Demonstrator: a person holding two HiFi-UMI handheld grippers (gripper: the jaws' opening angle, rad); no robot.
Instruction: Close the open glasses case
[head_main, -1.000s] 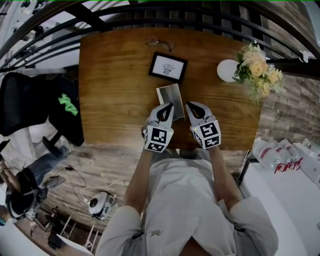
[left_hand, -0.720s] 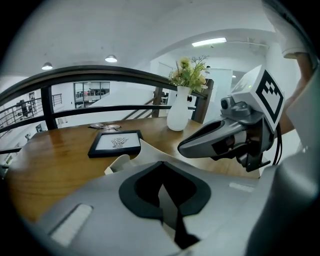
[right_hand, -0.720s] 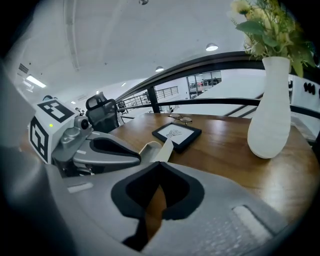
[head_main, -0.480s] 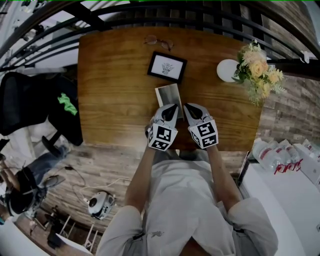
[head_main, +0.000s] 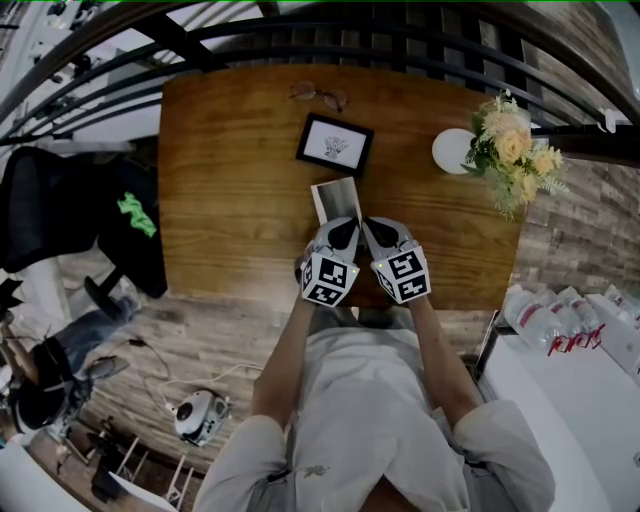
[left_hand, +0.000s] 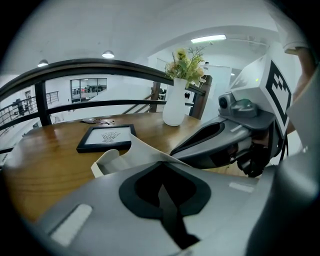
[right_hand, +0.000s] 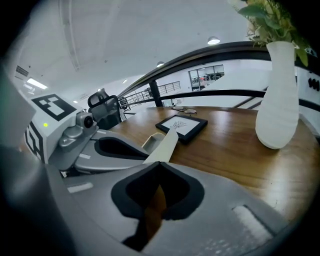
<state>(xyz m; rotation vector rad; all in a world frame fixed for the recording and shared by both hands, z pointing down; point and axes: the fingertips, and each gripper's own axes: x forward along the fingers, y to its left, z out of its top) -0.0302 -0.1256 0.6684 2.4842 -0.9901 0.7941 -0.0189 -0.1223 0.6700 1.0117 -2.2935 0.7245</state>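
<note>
The open glasses case (head_main: 337, 197) is pale grey and lies mid-table, just behind both grippers. In the left gripper view its tray (left_hand: 111, 161) sits low at the left, and its raised lid (left_hand: 145, 151) slopes down to my jaw tips. My left gripper (head_main: 346, 224) is shut, tips at the lid's near edge. My right gripper (head_main: 369, 224) is shut too, close beside the left. The lid (right_hand: 165, 142) stands straight ahead of its tips. Whether either gripper pinches the lid is hidden.
A black picture frame (head_main: 335, 144) lies behind the case, with eyeglasses (head_main: 320, 94) at the table's far edge. A white vase (head_main: 452, 145) with flowers (head_main: 515, 150) stands at the back right. A dark railing (head_main: 300, 40) runs behind the table (head_main: 230, 180).
Both grippers have moved towards each other and a little forward, so their tips now meet at the near end of the case. Nothing else on the table has shifted.
</note>
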